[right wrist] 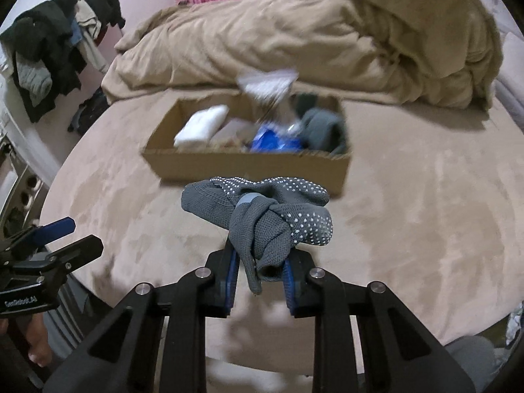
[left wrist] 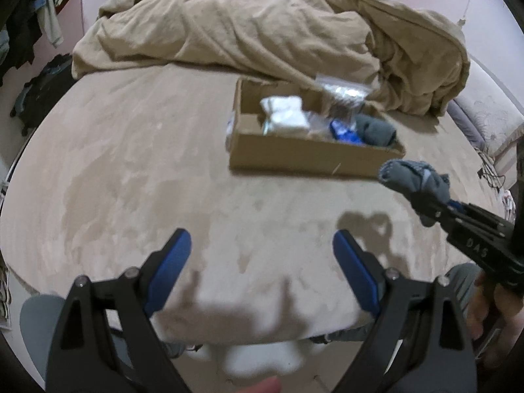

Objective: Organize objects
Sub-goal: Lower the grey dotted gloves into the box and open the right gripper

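Bedroom, tan plush bed [left wrist: 163, 163] with a rumpled beige duvet [left wrist: 262, 26] at the back: a sock bundle is on its way to the box.

Left wrist view: the left tool [left wrist: 262, 245] hangs released and empty over bare bed, jaws wide; the shallow brown cardboard box [left wrist: 308, 157] lies ahead and to its right, and the right tool comes in from the right edge, nearer the box. Right wrist view: the right tool [right wrist: 260, 262] is clenched on a knotted grey sock bundle with white grip dots [right wrist: 262, 209], held above the bed. The box's [right wrist: 245, 167] near wall lies straight ahead, long axis crosswise, already holding white, blue and grey items.
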`<state>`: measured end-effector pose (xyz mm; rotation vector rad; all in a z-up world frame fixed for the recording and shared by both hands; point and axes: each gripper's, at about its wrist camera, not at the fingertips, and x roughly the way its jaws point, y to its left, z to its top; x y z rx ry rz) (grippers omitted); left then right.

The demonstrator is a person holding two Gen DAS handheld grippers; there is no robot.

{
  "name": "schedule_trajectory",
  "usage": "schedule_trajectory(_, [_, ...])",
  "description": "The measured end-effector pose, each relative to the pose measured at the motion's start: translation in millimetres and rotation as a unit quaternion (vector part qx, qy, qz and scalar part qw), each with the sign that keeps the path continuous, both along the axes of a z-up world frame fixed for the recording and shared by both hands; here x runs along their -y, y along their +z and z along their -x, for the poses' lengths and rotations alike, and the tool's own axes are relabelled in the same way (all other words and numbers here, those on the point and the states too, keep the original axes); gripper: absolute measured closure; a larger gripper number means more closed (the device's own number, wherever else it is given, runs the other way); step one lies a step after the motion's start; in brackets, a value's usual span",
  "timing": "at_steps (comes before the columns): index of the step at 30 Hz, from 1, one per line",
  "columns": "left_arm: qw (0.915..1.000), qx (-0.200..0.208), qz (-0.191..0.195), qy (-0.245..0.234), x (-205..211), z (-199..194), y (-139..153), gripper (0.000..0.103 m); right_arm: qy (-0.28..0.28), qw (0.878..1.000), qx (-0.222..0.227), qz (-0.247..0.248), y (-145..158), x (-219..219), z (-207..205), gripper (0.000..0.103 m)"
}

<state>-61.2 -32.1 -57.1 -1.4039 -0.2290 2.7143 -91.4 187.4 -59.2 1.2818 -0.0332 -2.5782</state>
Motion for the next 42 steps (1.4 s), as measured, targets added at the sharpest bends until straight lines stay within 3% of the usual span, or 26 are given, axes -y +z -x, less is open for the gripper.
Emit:
schedule_trajectory(10, [0.9976, -0.068, 0.005, -0.009, 5, 29, 47, 0.013, -0.005, 0.998, -0.063, 0.002, 55, -3, 17, 0.078])
schedule_trajectory(18, [0.9958, -0.091, 0.014, 0.003, 29, 56, 64, 0.013, 0.039, 0.994, -0.098, 0.01, 77, 46, 59, 0.078])
schedule_trajectory(24, [0.9963, -0.082, 0.013, 0.022, 45, 84, 43, 0.013, 0.061, 0.996, -0.072, 0.01, 52, 79, 99, 0.078])
schedule_trajectory(33, [0.9984, -0.031, 0.022, 0.042, 59, 119, -10, 0.013, 0.034, 0.999, 0.003, -0.023, -22, 91, 145, 0.077])
schedule_trajectory(37, [0.9988, -0.013, 0.02, 0.043, 57, 126, -27, 0.013, 0.028, 0.999, 0.007, -0.031, -36, 88, 150, 0.075])
schedule_trajectory(42, [0.9989, -0.008, 0.014, 0.043, 51, 122, -24, 0.013, 0.037, 0.999, 0.007, -0.028, -38, 84, 152, 0.069])
